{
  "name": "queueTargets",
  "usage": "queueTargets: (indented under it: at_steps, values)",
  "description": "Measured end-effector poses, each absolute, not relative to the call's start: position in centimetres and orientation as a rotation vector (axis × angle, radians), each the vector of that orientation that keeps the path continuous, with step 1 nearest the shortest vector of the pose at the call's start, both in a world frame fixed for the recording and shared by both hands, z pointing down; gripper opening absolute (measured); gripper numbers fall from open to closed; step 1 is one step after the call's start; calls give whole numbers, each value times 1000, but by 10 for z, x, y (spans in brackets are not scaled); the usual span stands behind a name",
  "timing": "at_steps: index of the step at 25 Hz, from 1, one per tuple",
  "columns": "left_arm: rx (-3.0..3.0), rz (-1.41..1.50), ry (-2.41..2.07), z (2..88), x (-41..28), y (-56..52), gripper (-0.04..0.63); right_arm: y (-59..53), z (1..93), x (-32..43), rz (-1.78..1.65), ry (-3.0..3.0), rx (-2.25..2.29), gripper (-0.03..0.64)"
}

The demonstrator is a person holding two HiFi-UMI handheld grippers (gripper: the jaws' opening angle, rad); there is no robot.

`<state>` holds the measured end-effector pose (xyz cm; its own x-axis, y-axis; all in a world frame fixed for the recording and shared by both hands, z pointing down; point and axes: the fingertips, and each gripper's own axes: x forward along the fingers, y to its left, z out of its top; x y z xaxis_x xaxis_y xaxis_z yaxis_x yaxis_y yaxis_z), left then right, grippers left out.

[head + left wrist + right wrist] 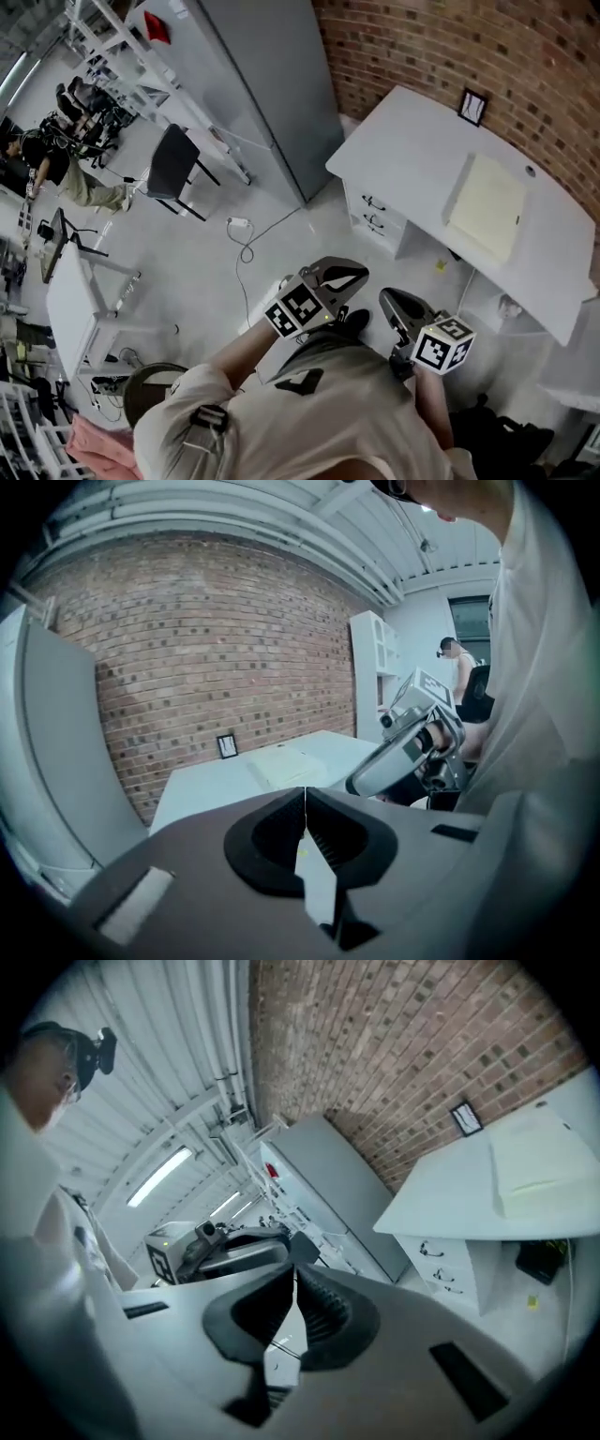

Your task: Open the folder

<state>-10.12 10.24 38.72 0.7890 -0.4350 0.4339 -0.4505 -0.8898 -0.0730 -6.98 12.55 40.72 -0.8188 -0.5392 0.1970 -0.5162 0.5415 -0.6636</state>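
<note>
A pale cream folder (486, 206) lies shut and flat on the white desk (403, 141) by the brick wall. It shows again in the left gripper view (291, 761) and the right gripper view (539, 1162). Both grippers hover over the floor close to the person's body, well short of the desk. My left gripper (349, 277) (305, 794) is shut with nothing between its jaws. The right gripper (392, 302) (293, 1274) is beside it, also shut and empty. Each gripper appears in the other's view, the right one (403, 752) and the left one (239, 1251).
A small black picture frame (472, 106) stands at the desk's back edge. White drawers (375, 211) sit under the desk's near end. A tall grey cabinet (272, 84) stands left of the desk, with a black chair (173, 164) and a floor cable (246, 239) beyond.
</note>
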Motion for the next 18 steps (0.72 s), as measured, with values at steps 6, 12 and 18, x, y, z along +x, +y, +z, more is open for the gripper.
queueTargets:
  at_steps: [6, 12, 18]
  values:
    - [2807, 595, -944, 368, -159, 69, 6, 80, 367, -132, -978, 2909, -653, 9]
    - [2737, 614, -1075, 380, -203, 51, 6, 65, 384, -169, -1112, 2919, -558, 9]
    - [2768, 570, -963, 381, -214, 35, 6, 54, 391, -176, -1211, 2872, -682, 9]
